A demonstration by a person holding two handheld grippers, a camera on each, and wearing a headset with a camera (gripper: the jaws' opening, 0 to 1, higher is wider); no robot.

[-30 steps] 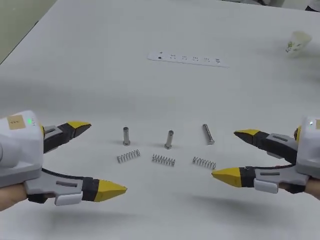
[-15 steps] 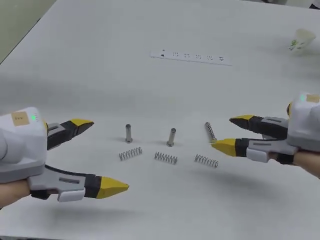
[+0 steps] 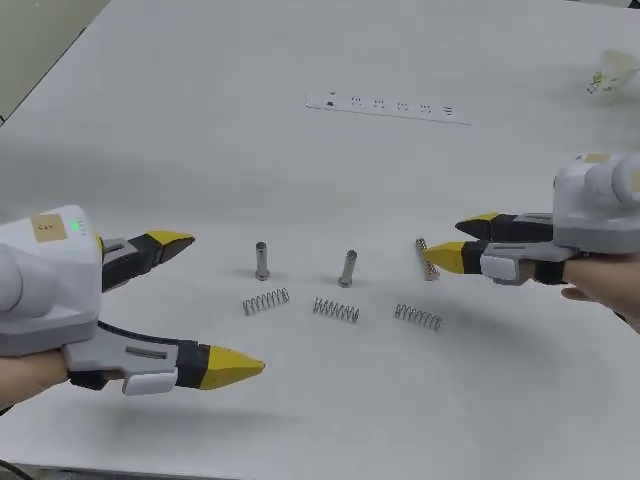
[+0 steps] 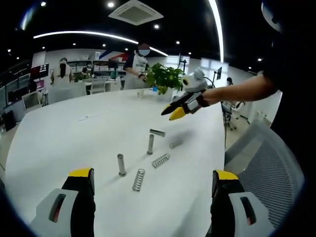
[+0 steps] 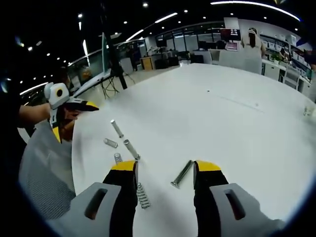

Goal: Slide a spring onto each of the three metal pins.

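Two metal pins (image 3: 262,260) (image 3: 348,268) stand upright on the white table, and a third pin (image 3: 427,258) lies on its side at the right. In front of them lie three springs (image 3: 265,300) (image 3: 335,310) (image 3: 417,318). My right gripper (image 3: 452,240) is open, its yellow tips close by the lying pin. In the right gripper view that pin (image 5: 181,174) lies between the jaws of the right gripper (image 5: 166,167), with a spring (image 5: 142,195) beside the left jaw. My left gripper (image 3: 205,303) is wide open and empty, left of the row. The left gripper (image 4: 153,174) faces the pins (image 4: 121,164) (image 4: 150,144).
A white power strip (image 3: 388,107) lies farther back on the table (image 3: 200,150). A paper cup (image 3: 612,75) stands at the far right edge. The left gripper view has a potted plant (image 4: 165,78) and people standing beyond the table.
My right gripper has moved left and away from me to the lying pin, and its jaws have narrowed. The left gripper has hardly moved.
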